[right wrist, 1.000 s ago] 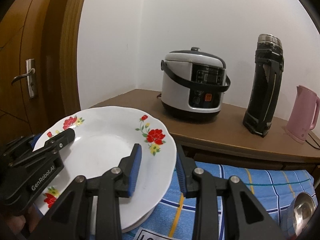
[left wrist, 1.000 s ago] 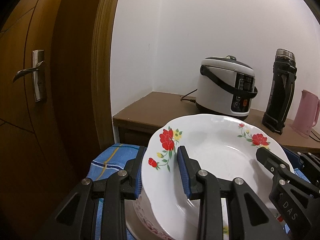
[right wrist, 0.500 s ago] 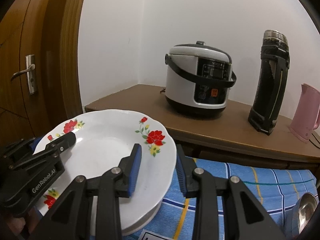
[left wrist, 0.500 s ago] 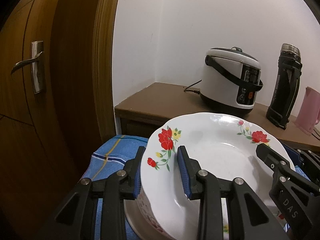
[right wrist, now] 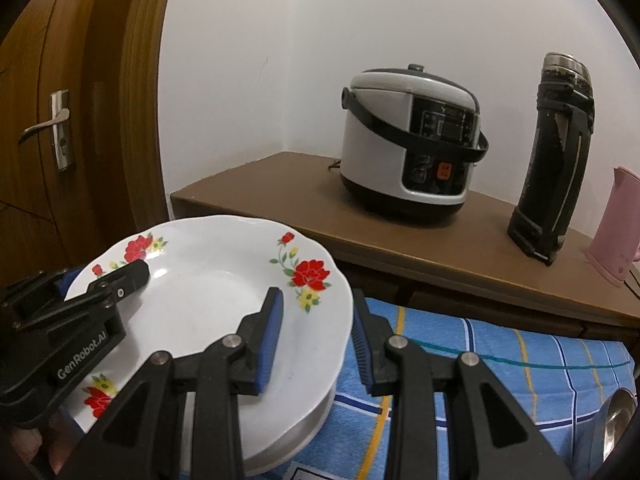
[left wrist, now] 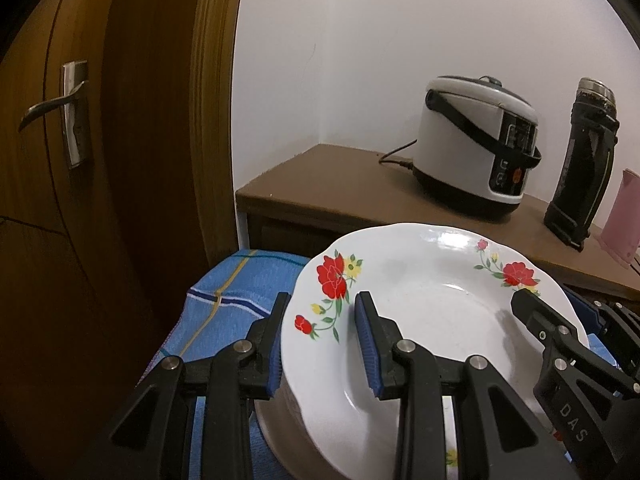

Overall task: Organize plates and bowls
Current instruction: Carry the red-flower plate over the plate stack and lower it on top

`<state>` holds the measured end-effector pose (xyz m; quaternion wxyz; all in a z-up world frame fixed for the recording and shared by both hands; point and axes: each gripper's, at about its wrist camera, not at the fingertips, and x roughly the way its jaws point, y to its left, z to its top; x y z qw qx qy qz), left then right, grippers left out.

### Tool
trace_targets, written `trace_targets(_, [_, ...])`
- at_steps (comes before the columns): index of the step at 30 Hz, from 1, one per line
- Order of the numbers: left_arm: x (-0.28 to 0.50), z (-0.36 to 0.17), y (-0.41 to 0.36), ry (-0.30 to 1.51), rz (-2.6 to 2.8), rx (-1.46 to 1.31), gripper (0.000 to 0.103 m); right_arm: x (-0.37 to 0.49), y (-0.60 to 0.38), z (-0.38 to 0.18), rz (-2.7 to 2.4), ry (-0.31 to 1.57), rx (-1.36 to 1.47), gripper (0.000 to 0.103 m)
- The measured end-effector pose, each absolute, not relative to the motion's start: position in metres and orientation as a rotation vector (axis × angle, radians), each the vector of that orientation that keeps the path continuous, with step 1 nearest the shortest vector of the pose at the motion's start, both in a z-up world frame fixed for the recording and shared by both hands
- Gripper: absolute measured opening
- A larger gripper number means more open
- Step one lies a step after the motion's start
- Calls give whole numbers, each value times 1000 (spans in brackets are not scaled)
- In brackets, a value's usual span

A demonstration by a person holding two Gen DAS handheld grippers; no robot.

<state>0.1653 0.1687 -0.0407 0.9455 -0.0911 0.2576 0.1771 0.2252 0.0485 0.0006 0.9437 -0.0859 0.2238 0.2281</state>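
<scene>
A white plate with red flowers [left wrist: 432,320] rests on top of another white dish [right wrist: 304,428] on the blue checked cloth [left wrist: 236,300]. My left gripper [left wrist: 322,348] straddles the plate's left rim, jaws open with a gap on both sides. My right gripper [right wrist: 316,344] straddles the right rim [right wrist: 340,312], also open. Each gripper shows in the other's view: the right gripper [left wrist: 560,344] and the left gripper [right wrist: 92,300].
Behind the cloth stands a brown counter [right wrist: 280,184] with a rice cooker [right wrist: 412,152], a black flask [right wrist: 556,152] and a pink kettle [right wrist: 620,224]. A wooden door with a handle [left wrist: 60,112] is at the left. A steel bowl [right wrist: 616,428] sits at the right.
Both views have dropped and drawn back slightly toward the cloth with the plate between the jaws. The jaw gaps look unchanged.
</scene>
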Motion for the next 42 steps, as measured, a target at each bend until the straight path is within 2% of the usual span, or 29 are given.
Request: trace_targets(42, [179, -58, 173, 637, 354, -186, 36, 239, 58, -10, 455, 530, -237, 34])
